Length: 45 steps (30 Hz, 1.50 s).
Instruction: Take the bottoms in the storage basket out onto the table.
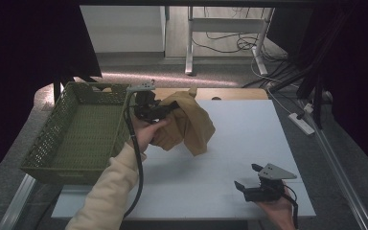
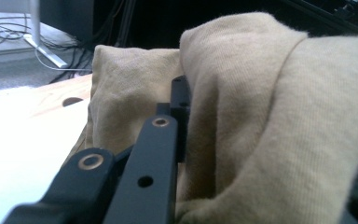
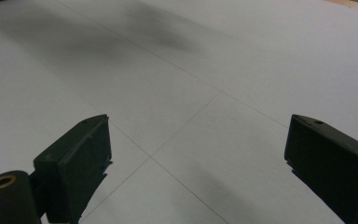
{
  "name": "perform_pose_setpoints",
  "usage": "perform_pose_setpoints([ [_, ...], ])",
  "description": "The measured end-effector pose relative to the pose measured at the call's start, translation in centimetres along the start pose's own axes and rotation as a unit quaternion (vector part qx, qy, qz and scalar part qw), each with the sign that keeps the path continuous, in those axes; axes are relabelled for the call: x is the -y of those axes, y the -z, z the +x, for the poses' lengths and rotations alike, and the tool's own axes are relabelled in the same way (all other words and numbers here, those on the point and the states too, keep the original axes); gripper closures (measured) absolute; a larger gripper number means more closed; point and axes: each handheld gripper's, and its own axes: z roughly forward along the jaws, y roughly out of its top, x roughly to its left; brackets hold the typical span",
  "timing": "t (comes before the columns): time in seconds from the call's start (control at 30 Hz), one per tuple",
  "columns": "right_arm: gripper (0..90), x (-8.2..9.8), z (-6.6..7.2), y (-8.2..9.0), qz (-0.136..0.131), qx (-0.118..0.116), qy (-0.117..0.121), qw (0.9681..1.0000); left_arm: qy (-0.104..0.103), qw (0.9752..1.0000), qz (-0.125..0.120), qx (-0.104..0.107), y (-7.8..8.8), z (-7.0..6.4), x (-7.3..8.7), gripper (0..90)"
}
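Note:
A tan cloth (image 1: 189, 125) hangs bunched above the white table, lifted off it, just right of the green basket (image 1: 55, 136). My left gripper (image 1: 165, 111) is shut on a fold of it; in the left gripper view the black jaws stand together with the tan cloth (image 2: 261, 121) draped over and around them, hiding the tips. My right gripper (image 1: 248, 176) rests low near the table's front right edge, jaws wide apart. In the right gripper view its fingers (image 3: 74, 163) frame bare white table with nothing between them.
The green woven basket stands at the table's left side, its floor bare. The white tabletop (image 1: 239, 139) stretches between the two grippers. A wooden strip (image 1: 230, 93) runs along the far edge. Desk legs and cables lie on the floor beyond.

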Motion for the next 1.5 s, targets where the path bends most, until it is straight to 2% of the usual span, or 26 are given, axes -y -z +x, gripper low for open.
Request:
perform_pose_setpoints([
  [0.3, 7.5, 0.0, 0.0, 0.0, 0.000, 0.001, 0.000, 1.0000, 0.005, 0.9999, 0.012, 0.006, -1.4, -0.2, 0.8, 84.0],
  [0.7, 7.5, 0.1, -0.1, 0.0, 0.002, 0.001, -0.001, 1.0000, 0.014, 0.9991, 0.039, 0.010, -4.3, 0.4, 3.7, 84.0],
  [0.93, 7.5, 0.1, -0.1, 0.0, 0.002, 0.002, -0.001, 1.0000, 0.017, 0.9983, 0.055, -0.005, -5.2, 0.9, 4.9, 83.8],
  [1.17, 7.5, 0.1, 0.0, 0.0, 0.003, 0.001, 0.001, 1.0000, 0.022, 0.9961, 0.085, -0.012, -6.9, 1.6, 6.5, 83.6],
  [1.5, 7.5, 0.2, -0.1, 0.0, 0.003, 0.001, -0.001, 1.0000, 0.016, 0.9946, 0.101, -0.017, -7.9, 1.7, 7.0, 83.2],
])
